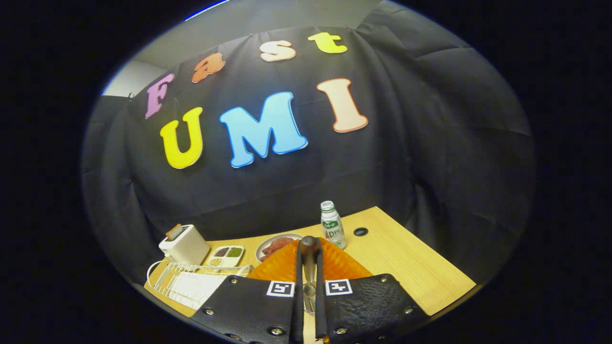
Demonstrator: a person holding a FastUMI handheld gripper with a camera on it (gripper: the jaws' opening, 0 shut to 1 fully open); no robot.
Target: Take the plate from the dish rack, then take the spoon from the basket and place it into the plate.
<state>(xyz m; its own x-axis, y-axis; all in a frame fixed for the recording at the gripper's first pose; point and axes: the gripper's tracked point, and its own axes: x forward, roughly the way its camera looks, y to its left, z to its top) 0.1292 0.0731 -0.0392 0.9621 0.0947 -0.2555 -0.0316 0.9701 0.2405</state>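
My gripper (pixel 309 249) is shut on a spoon (pixel 309 267), which stands between the two fingers with its dark handle end pointing forward and its metal bowl back near the finger bases. Directly under the fingers and the spoon lies an orange ribbed plate (pixel 279 267) on the wooden table (pixel 411 267). To the left of the fingers the white wire dish rack (pixel 177 282) sits at the table's near left corner, with something flat and white in it.
Beyond the rack stand a white toaster (pixel 184 246) with a slice in it and a small divided dish of grains (pixel 225 255). A pale plate with reddish food (pixel 275 244) and a small white bottle (pixel 332 231) stand just beyond the orange plate. A cable hole (pixel 360 231) is near the bottle.
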